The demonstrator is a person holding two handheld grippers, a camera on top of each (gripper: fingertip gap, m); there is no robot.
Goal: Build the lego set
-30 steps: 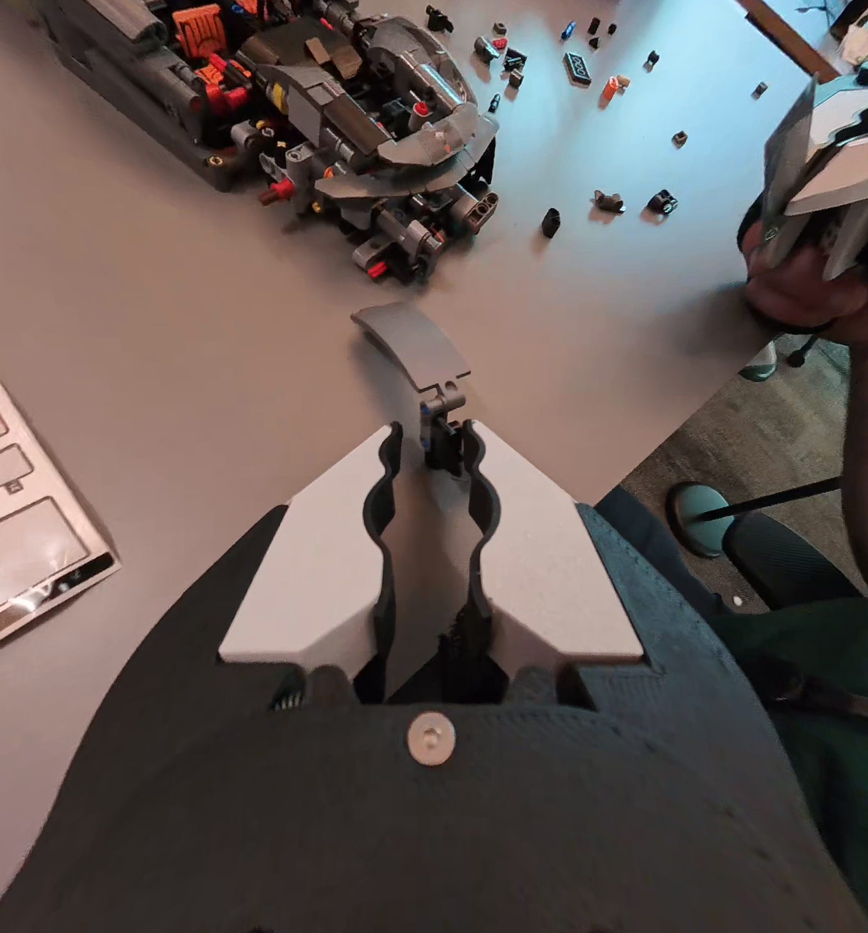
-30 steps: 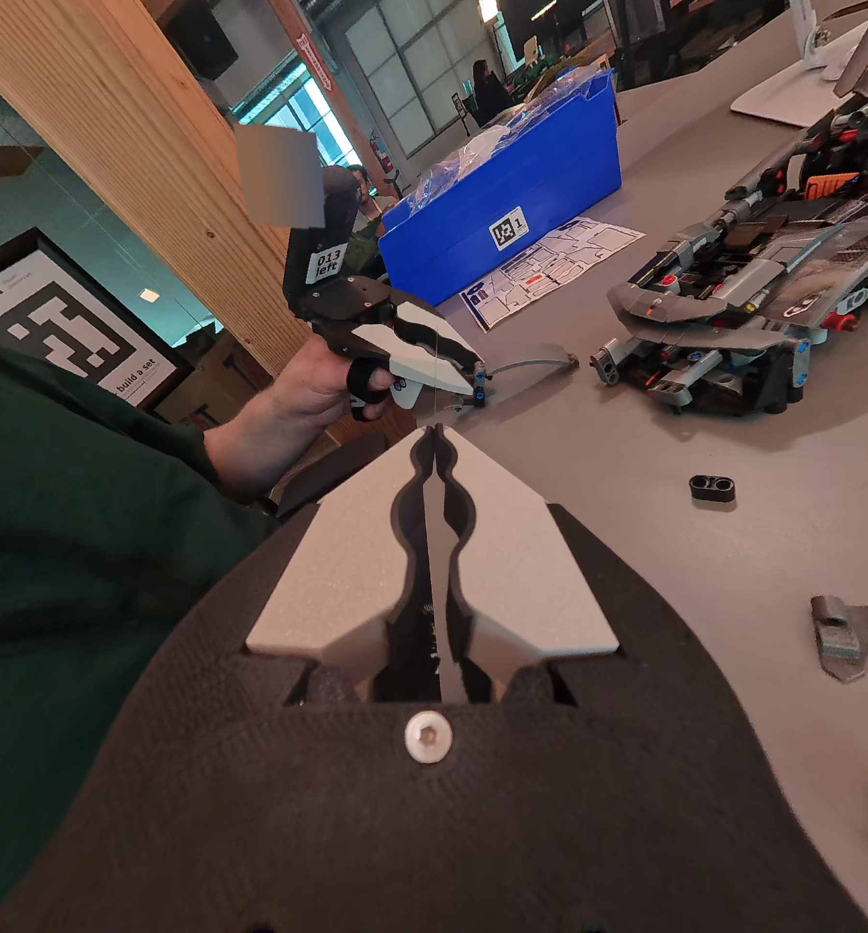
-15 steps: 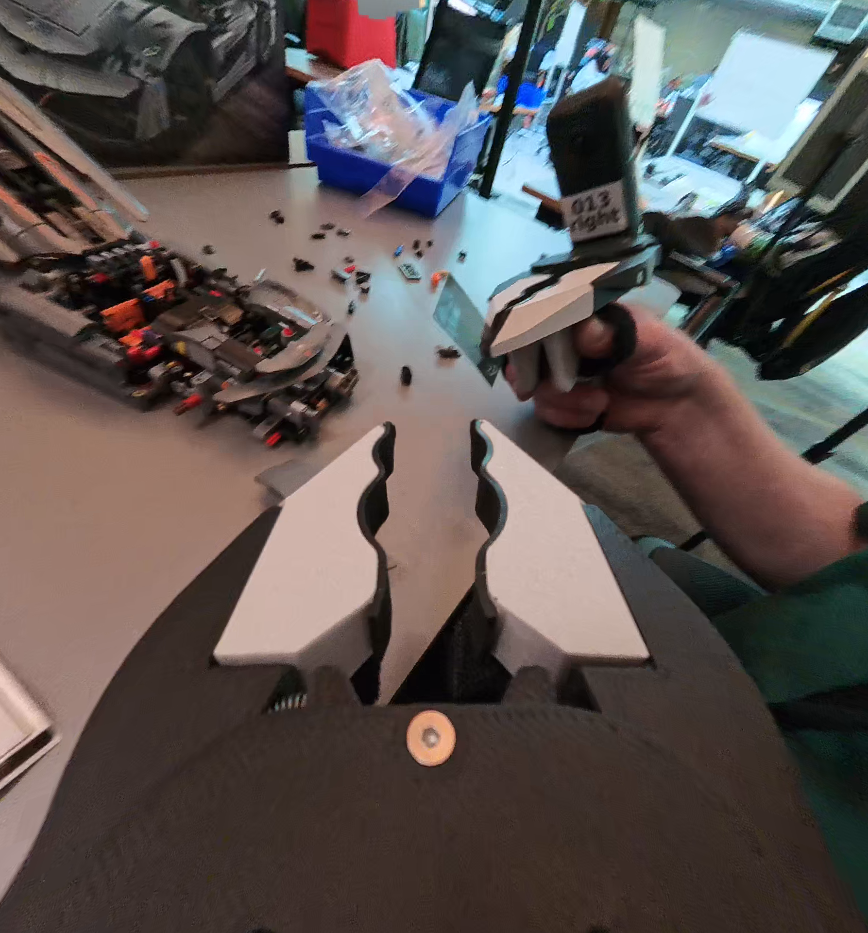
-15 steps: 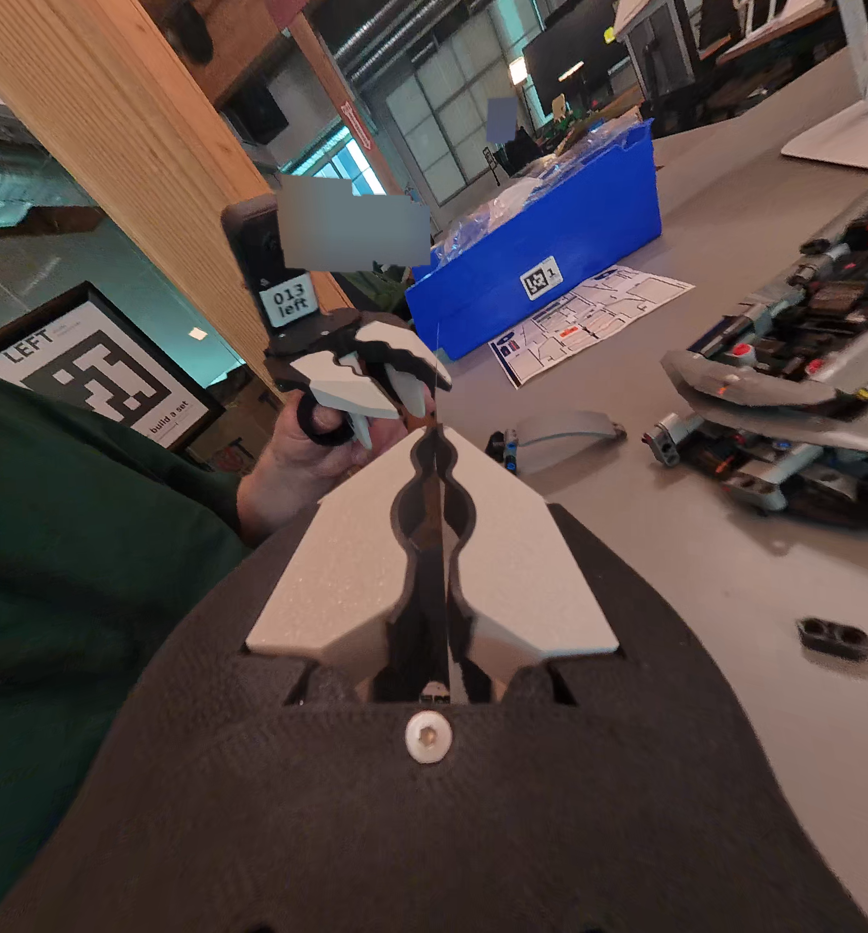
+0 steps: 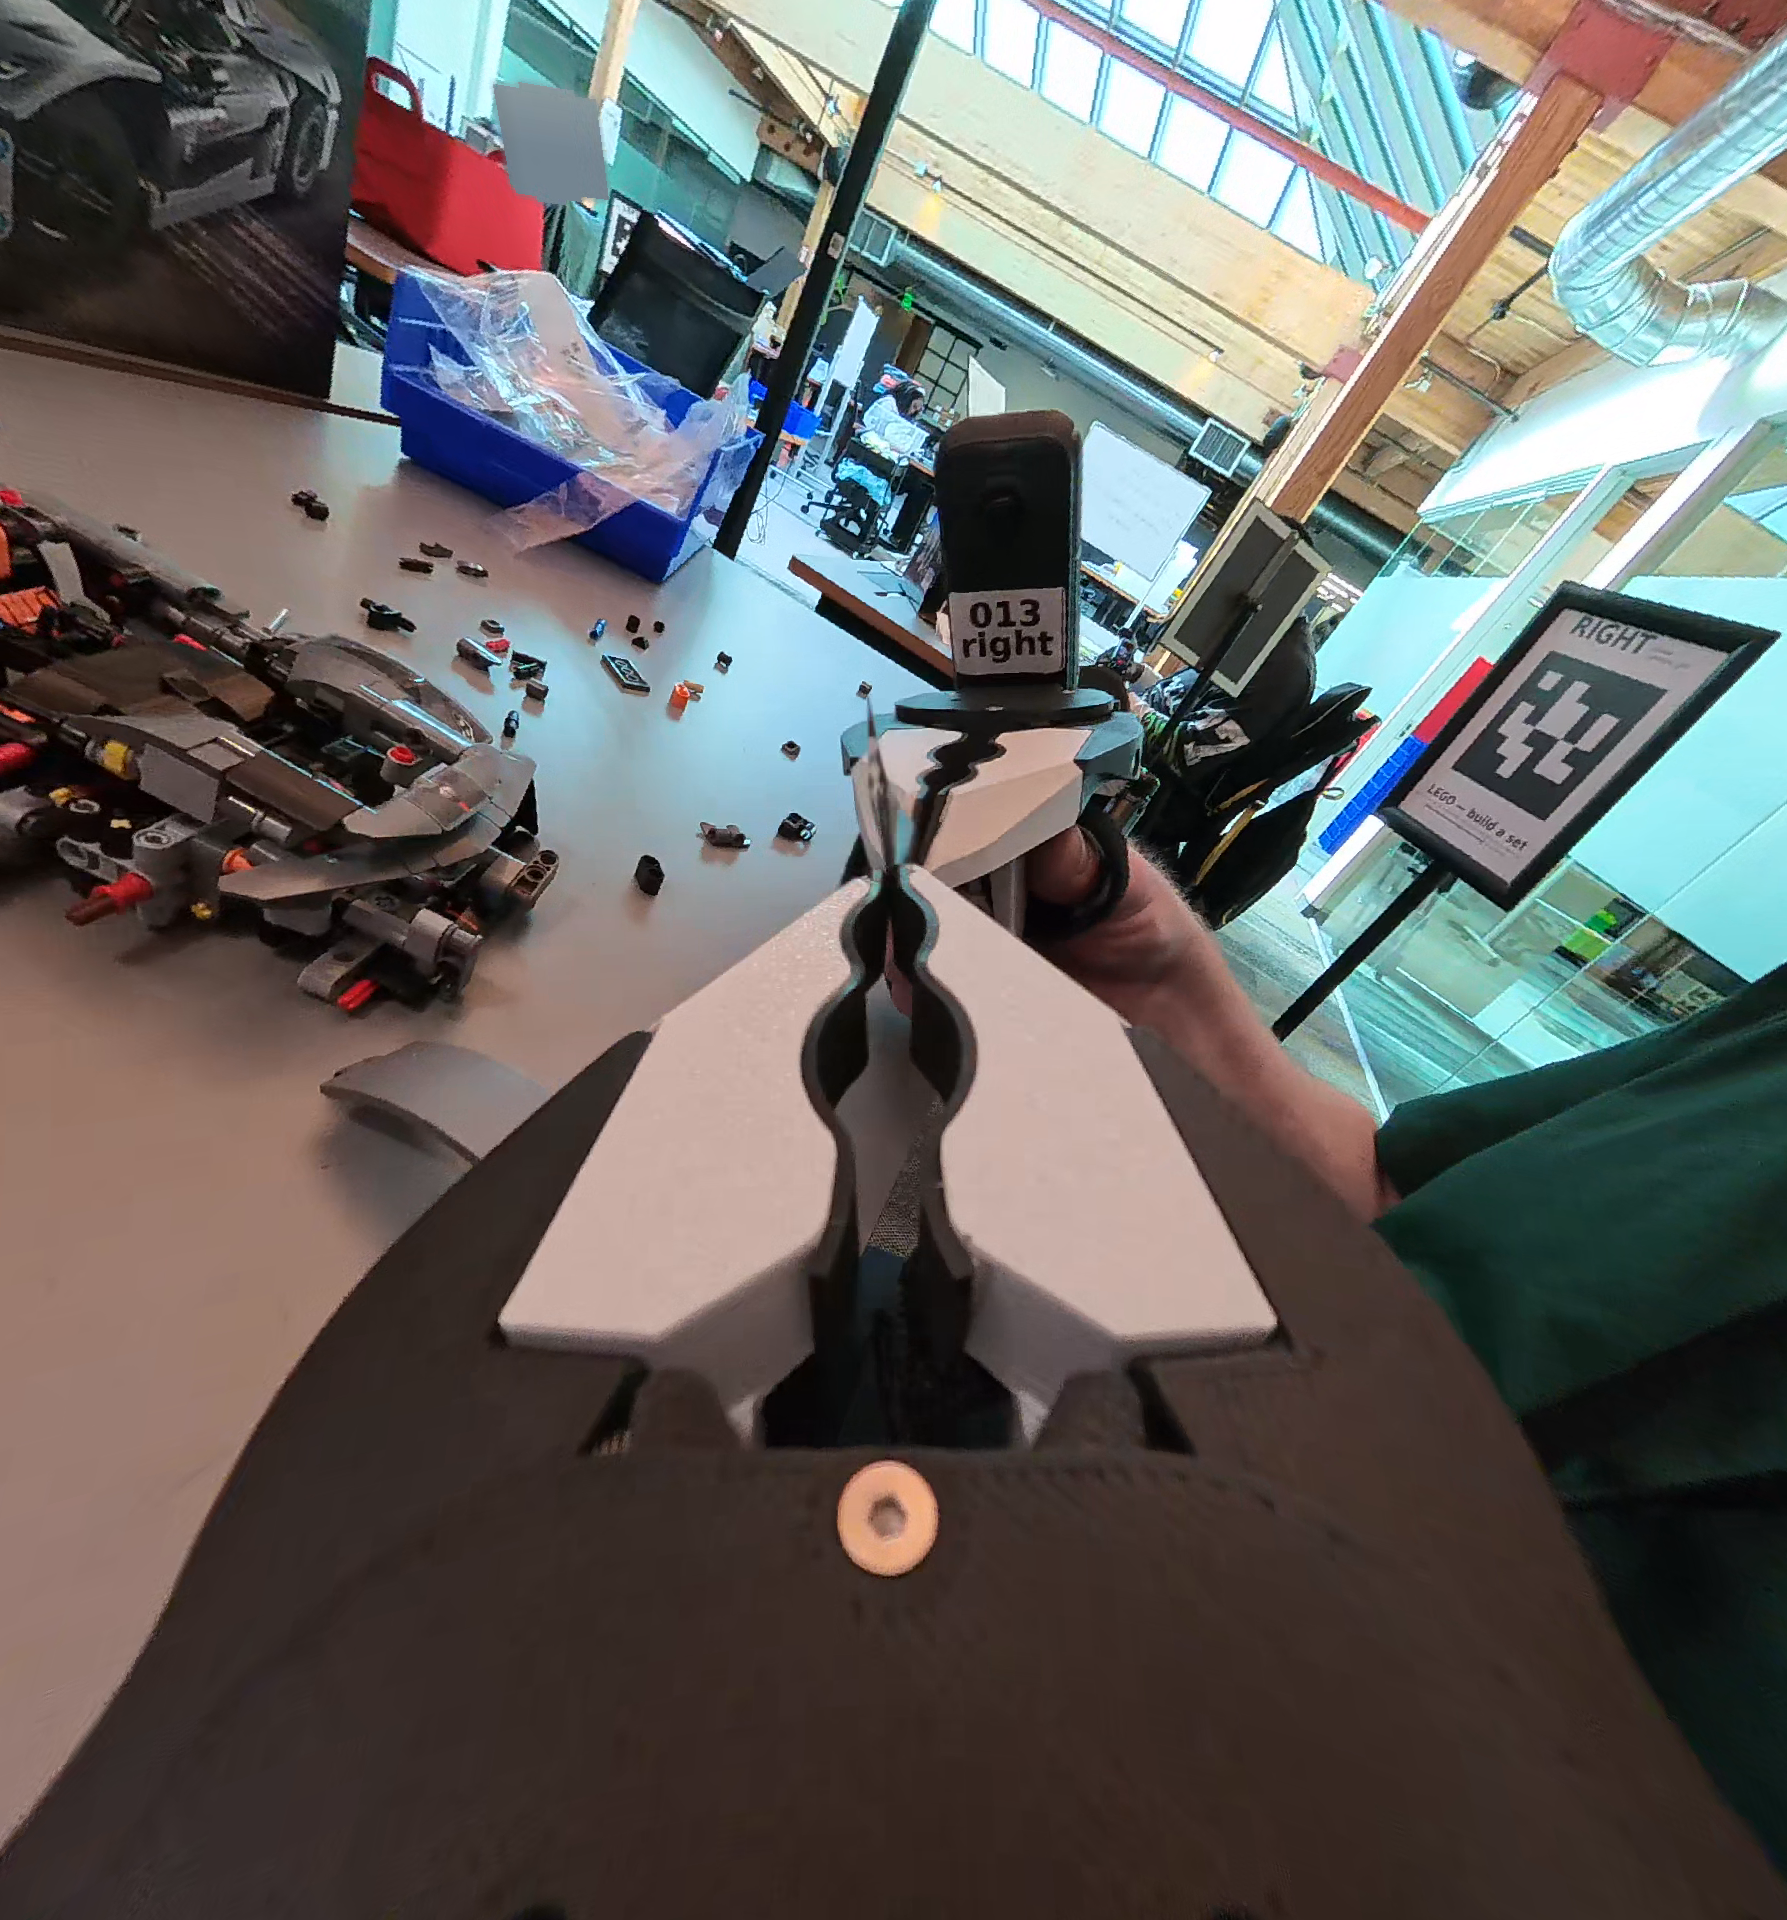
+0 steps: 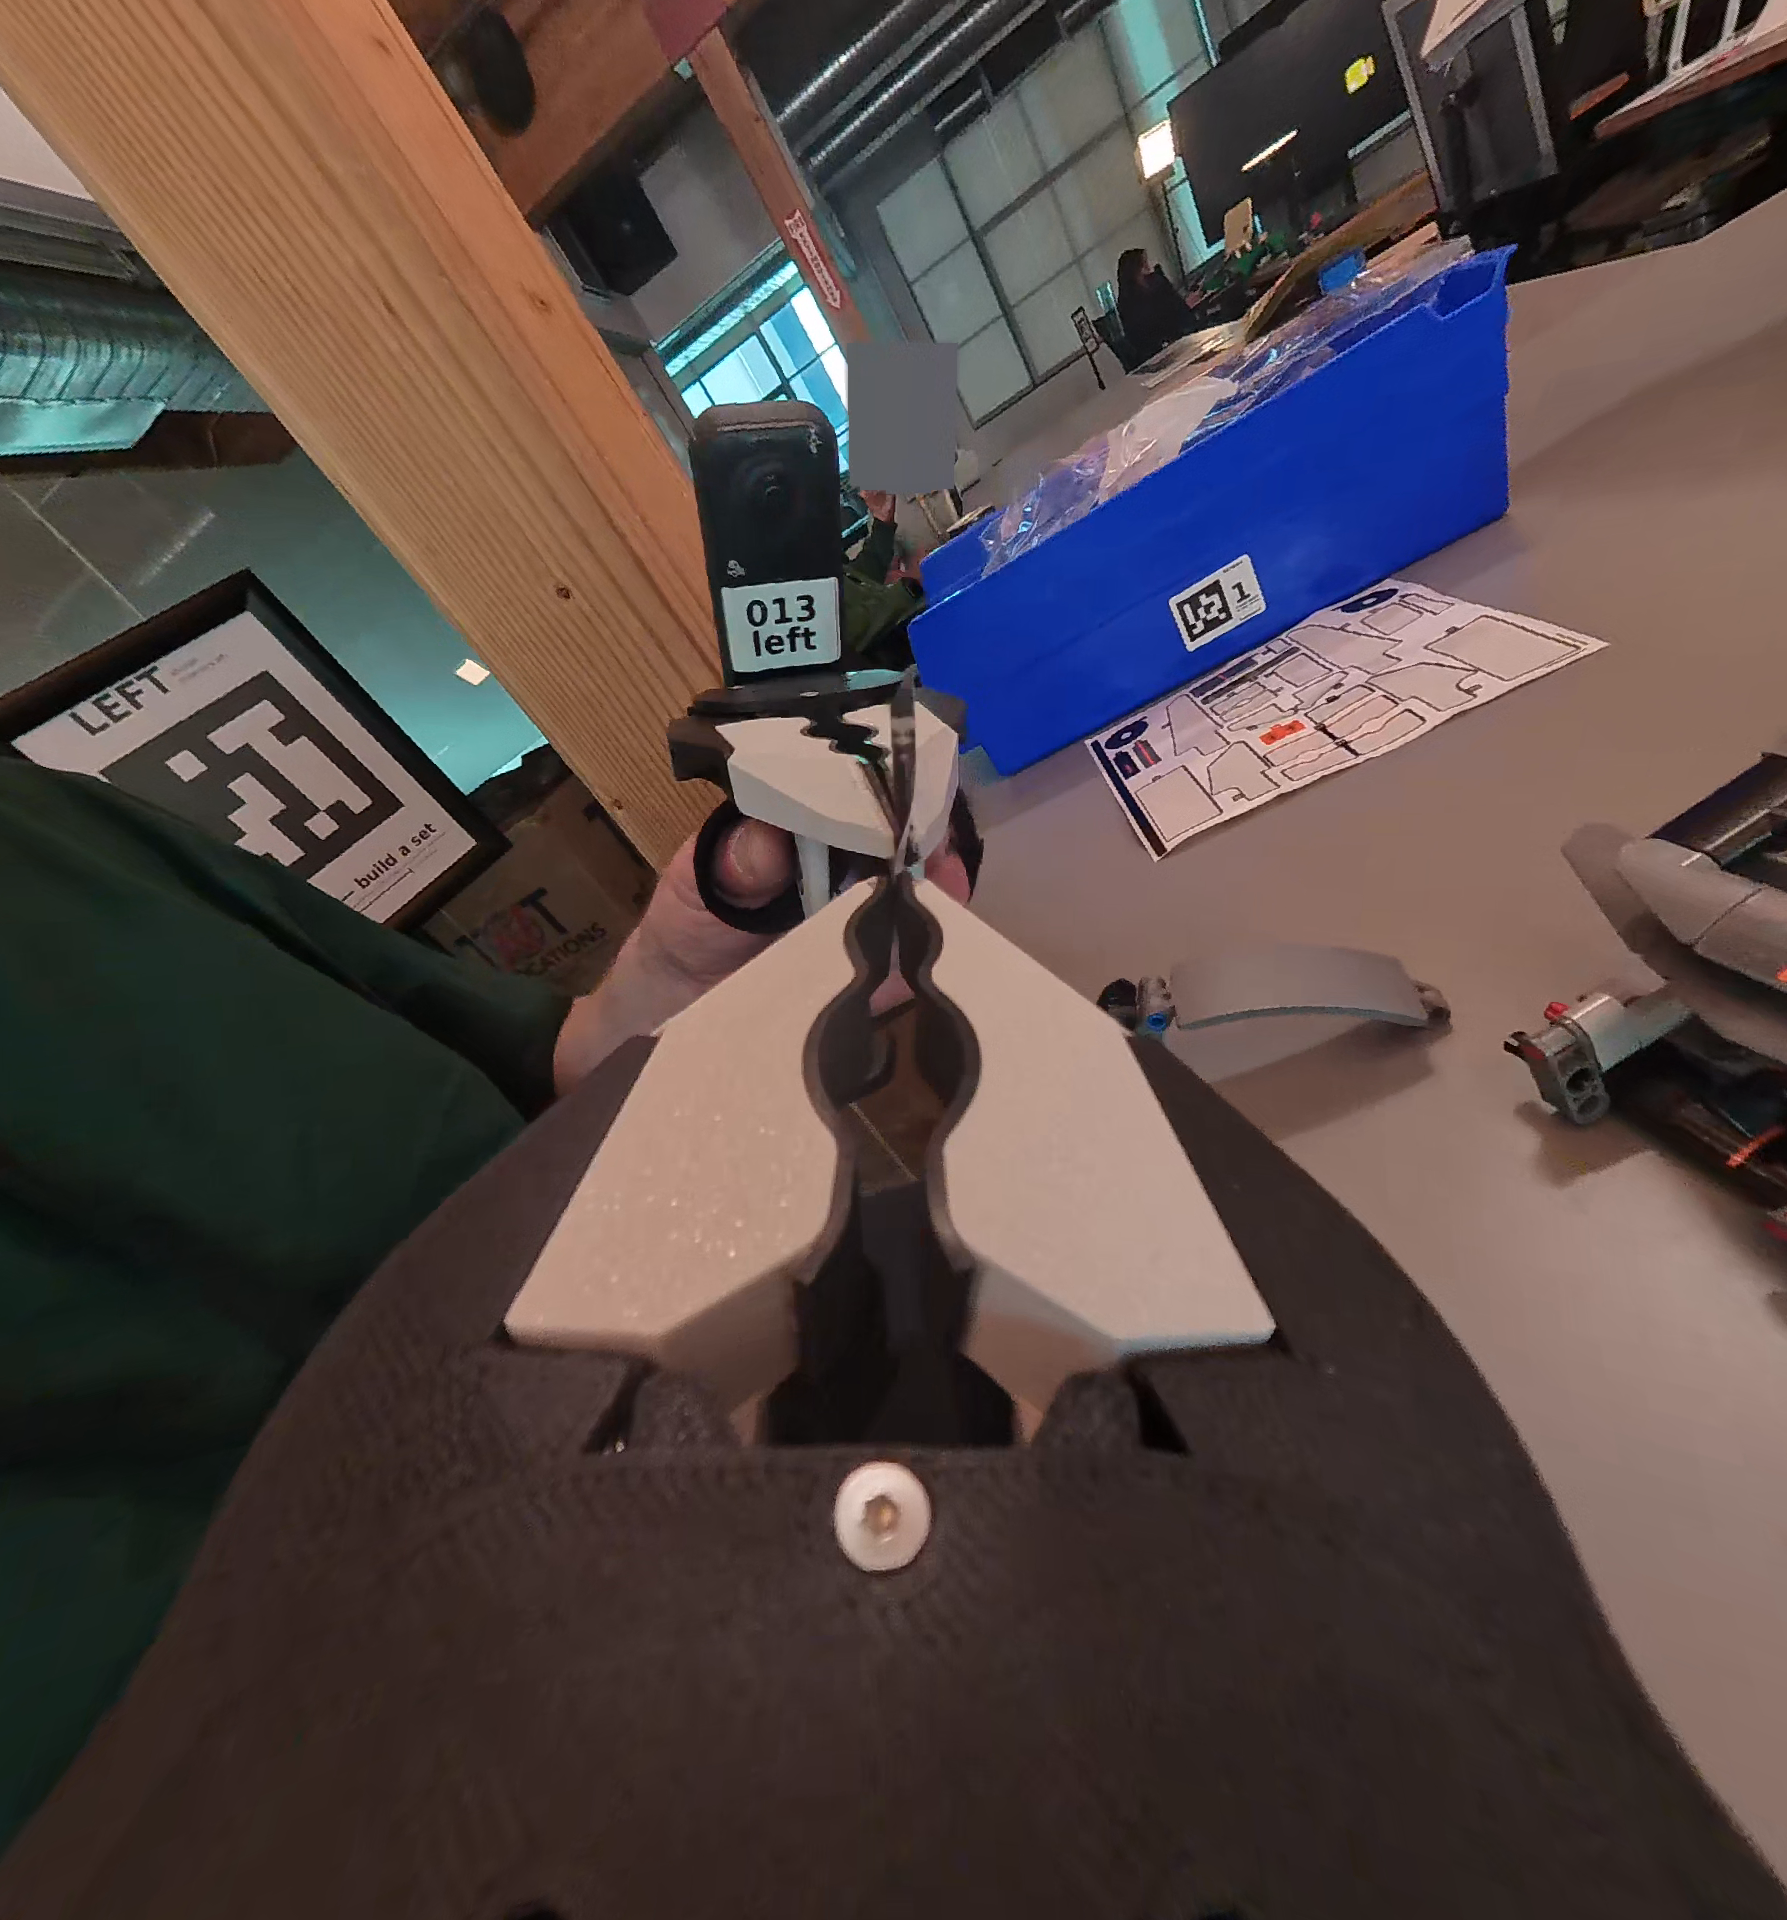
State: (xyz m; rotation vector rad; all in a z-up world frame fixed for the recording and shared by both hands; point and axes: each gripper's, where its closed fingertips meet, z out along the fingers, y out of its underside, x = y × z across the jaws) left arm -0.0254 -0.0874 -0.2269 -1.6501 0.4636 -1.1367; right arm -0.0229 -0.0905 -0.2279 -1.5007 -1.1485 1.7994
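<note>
My right gripper [image 6: 899, 894] is shut on a thin dark sticker strip [image 6: 903, 769], seen edge-on and standing up from its tips. My left gripper [image 5: 894, 881] is also shut, tip to tip with the right gripper [image 5: 910, 821], and its pads pinch the lower end of the same strip [image 5: 876, 790]. Both are held above the table's near edge. A grey curved panel [image 6: 1294, 987] with a small connector lies on the table; it also shows in the left wrist view [image 5: 421, 1091]. The half-built dark grey Lego vehicle [image 5: 245, 790] sits beyond it and shows in the right wrist view [image 6: 1751, 935].
A blue bin [image 6: 1232, 582] with plastic bags and a white sticker sheet [image 6: 1336, 707] lie on the grey table [image 6: 1491, 1299]. Another blue bin [image 5: 556, 488] and several loose small pieces [image 5: 650, 873] lie past the vehicle. A framed sign [image 5: 1575, 748] stands off the table. My left and right fingertips are right by each other. Both grippers' tips are roughly 15 centimetres from the half-built dark grey Lego vehicle [image 5: 245, 790].
My left gripper let go of the grey panel piece on the table, rose with its jaws open, then shut on the strip at the right gripper's tips. The right gripper stayed shut on the strip.
</note>
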